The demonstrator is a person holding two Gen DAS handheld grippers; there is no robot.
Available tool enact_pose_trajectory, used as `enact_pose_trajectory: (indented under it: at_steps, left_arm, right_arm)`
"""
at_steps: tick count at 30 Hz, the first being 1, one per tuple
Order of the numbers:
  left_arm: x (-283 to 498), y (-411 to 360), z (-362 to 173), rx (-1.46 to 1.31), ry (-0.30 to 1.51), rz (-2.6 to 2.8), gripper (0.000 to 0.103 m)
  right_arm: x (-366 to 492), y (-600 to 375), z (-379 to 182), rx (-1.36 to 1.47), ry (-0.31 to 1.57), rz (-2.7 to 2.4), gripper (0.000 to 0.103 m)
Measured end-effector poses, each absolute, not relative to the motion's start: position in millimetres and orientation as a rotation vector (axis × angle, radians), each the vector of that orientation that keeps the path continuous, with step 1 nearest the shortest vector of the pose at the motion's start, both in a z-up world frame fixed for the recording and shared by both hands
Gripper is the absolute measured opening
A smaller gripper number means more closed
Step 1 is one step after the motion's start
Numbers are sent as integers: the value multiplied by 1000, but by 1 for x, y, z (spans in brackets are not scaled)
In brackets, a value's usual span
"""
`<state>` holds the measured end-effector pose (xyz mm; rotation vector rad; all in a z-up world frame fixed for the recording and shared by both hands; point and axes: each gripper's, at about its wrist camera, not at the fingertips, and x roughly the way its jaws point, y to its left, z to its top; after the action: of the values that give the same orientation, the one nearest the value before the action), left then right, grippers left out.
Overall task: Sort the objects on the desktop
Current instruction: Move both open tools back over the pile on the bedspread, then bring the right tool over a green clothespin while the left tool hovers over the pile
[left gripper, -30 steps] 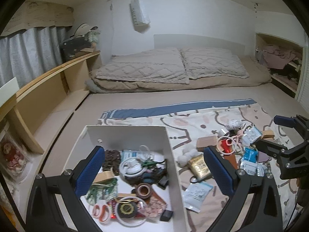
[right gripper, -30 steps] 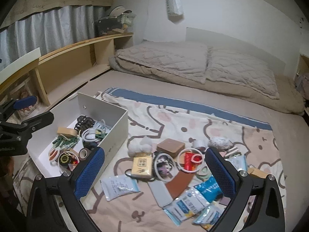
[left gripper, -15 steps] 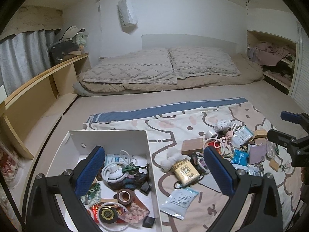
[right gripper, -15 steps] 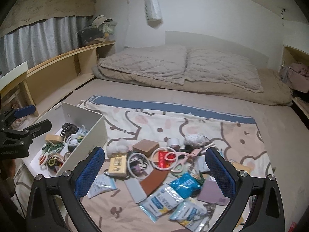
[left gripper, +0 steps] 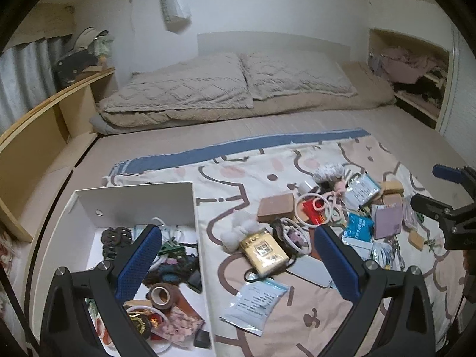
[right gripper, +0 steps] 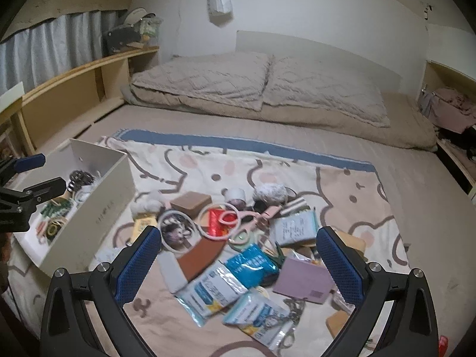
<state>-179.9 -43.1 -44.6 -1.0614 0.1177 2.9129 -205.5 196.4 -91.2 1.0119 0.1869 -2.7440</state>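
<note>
A white box on the left of the patterned blanket holds tape rolls, cables and other small items. To its right lies a loose pile: a yellow packet, a brown box, a white sachet, blue sachets, a purple wallet, pink scissors. My left gripper hovers open over the box's right wall and the yellow packet, holding nothing. My right gripper hovers open above the pile, also holding nothing. The white box sits at the left in the right wrist view.
A folded beige quilt with pillows lies at the back of the bed. A wooden shelf unit runs along the left. An alcove with clothes is at the right. A white bag hangs on the wall.
Both grippers have moved right, away from the box and toward the pile. The right gripper has come lower and closer to the sachets. Both stay open.
</note>
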Motion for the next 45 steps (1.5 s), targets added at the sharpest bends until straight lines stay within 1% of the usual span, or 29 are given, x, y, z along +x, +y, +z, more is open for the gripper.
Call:
enact_pose_trajectory:
  at_steps: [4, 18, 29, 37, 42, 45]
  left_arm:
    - [-186, -27, -53, -1078, 150, 2877, 103]
    - [-201, 38, -82, -1123, 253, 2728, 103]
    - [-209, 81, -103, -1136, 322, 2648, 103]
    - [-220, 102, -114, -1166, 281, 2614, 103]
    - [-229, 113, -117, -1157, 264, 2615, 103]
    - [-235, 115, -121, -1163, 262, 2620, 103]
  right_arm:
    - [-211, 211, -101, 1064, 198, -2764, 103]
    - [-224, 295, -139, 1305, 97, -2875, 103]
    - [-216, 362, -171, 1512, 13, -2919, 103]
    - [-209, 404, -195, 1669, -17, -2928, 103]
    - [-205, 434, -208, 1769, -130, -2921, 103]
    - [-203, 445, -213, 1804, -152, -2920, 103]
